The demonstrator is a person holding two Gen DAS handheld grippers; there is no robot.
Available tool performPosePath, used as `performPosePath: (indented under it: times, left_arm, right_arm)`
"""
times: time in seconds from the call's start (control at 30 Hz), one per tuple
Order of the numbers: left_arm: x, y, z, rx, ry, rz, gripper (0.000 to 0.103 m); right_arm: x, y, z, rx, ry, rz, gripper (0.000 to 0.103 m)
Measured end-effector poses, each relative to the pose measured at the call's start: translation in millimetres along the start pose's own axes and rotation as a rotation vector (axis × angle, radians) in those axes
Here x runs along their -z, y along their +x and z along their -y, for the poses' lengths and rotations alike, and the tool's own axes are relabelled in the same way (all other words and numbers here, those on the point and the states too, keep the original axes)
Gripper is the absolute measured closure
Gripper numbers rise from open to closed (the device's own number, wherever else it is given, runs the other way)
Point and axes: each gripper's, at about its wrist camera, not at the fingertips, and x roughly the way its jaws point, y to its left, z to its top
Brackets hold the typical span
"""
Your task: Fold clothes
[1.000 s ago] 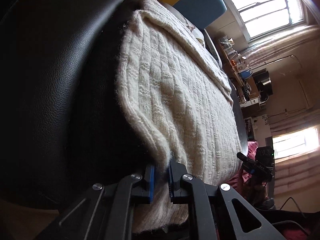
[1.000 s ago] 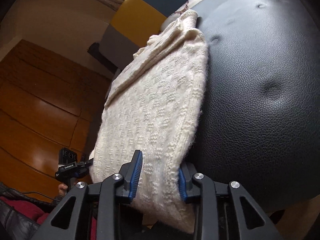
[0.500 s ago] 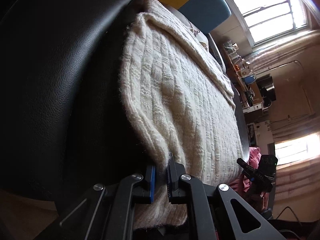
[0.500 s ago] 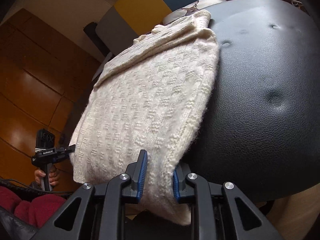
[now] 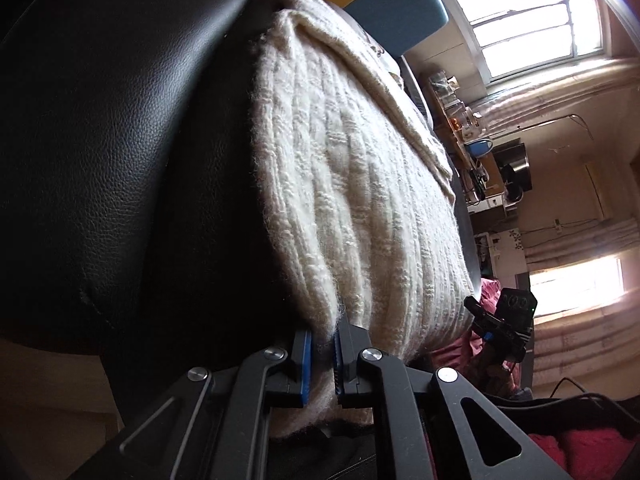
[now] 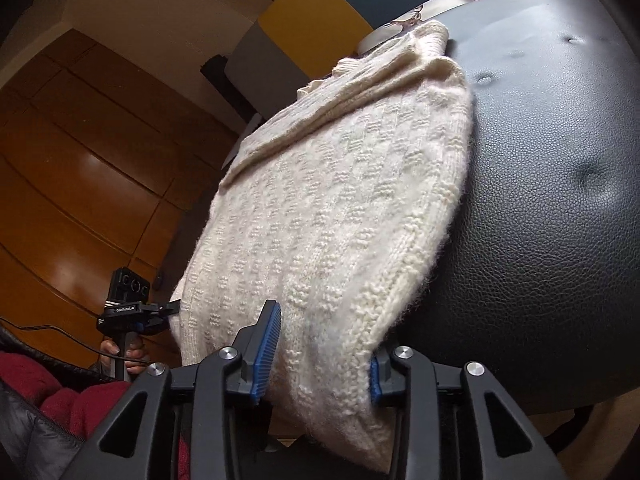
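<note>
Sweater (image 6: 336, 216), cream knit and already folded narrow, lay on the black leather seat (image 6: 560, 200). The left tool (image 5: 320, 354) was pinched nearly closed on its near left corner. The right tool (image 6: 320, 350) straddled the near right corner; its jaws had just been opening, pads apparently slack against the knit. The step looked like gripping the near hem; next, lifting both corners evenly and carrying them far. No containers showed.

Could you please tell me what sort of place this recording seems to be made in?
Probably a lived-in home: a cream sweater lies on a black leather seat, with wooden cupboard doors on one side and a cluttered shelf under windows.
</note>
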Motion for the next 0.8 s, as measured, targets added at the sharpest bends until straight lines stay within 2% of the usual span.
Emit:
performPosePath:
  times: [0.07,0.13,0.2,0.23,0.3,0.43,0.47,0.6,0.8]
  left_arm:
    - [-1,-1,-3,0.02,-0.022,0.001,0.093]
    - [1,-2,-1,0.015,-0.018,0.009,0.092]
    - [3,-2,1,0.008,-0.016,0.018,0.09]
    - [3,-2,2,0.005,-0.016,0.02,0.09]
    - [2,0,5,-0.005,-0.013,0.015,0.09]
    - [3,-1,14,-0.029,0.02,0.005,0.095]
    - [3,-2,17,-0.013,0.031,0.006,0.096]
    - [-2,-12,27,0.132,0.056,0.044,0.096]
    - [-29,-31,29,0.288,0.022,0.117,0.096]
  right_arm:
    - [0,0,-8,0.056,-0.028,-0.011,0.066]
    - [-5,6,-14,0.081,-0.041,-0.059,0.066]
    - [-11,6,-5,0.104,0.051,-0.087,0.087]
    - [-11,5,-4,0.117,0.051,-0.091,0.092]
    - [-12,6,-9,0.138,0.04,-0.103,0.092]
    - [-14,10,-16,0.048,0.043,-0.138,0.092]
    - [-15,8,-14,0.013,0.054,-0.132,0.092]
    - [-23,-1,-10,-0.11,0.094,-0.082,0.092]
    - [-38,-6,-14,-0.192,0.115,-0.051,0.092]
